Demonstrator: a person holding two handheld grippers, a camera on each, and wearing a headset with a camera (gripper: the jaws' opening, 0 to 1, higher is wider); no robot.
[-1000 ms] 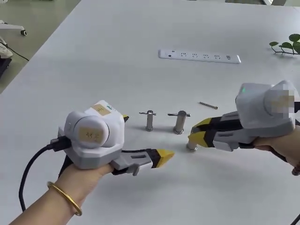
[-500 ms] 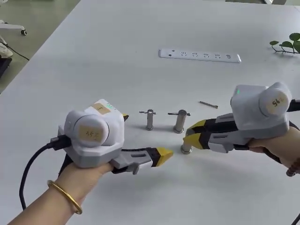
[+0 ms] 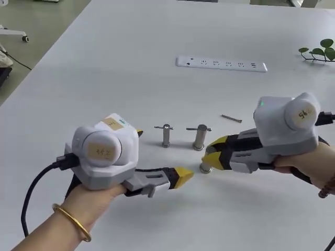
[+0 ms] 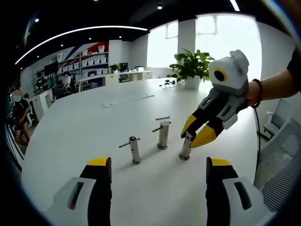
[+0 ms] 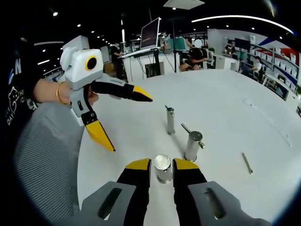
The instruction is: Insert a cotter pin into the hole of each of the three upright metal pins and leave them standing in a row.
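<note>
Two upright metal pins (image 3: pixel 166 135) (image 3: pixel 200 137) stand side by side on the white table, each with a cotter pin through its top. A third metal pin (image 3: pixel 205 167) stands just in front of them, with no cotter pin that I can see. My right gripper (image 3: pixel 213 151) is shut on it; in the right gripper view that pin (image 5: pixel 163 168) sits between the yellow fingertips (image 5: pixel 138 165). A loose cotter pin (image 3: pixel 231 118) lies behind, to the right. My left gripper (image 3: pixel 161 154) hovers open and empty left of the pins; its jaws (image 4: pixel 159 162) stand wide apart.
A white power strip (image 3: pixel 221 64) lies further back on the table (image 3: pixel 104 68). Green plant leaves (image 3: pixel 316 51) reach in at the far right edge. A black cable trails from the left gripper toward the near left corner.
My right gripper has slid a little to the left with the third pin in it, closer to the two standing pins. The left gripper has barely moved.
</note>
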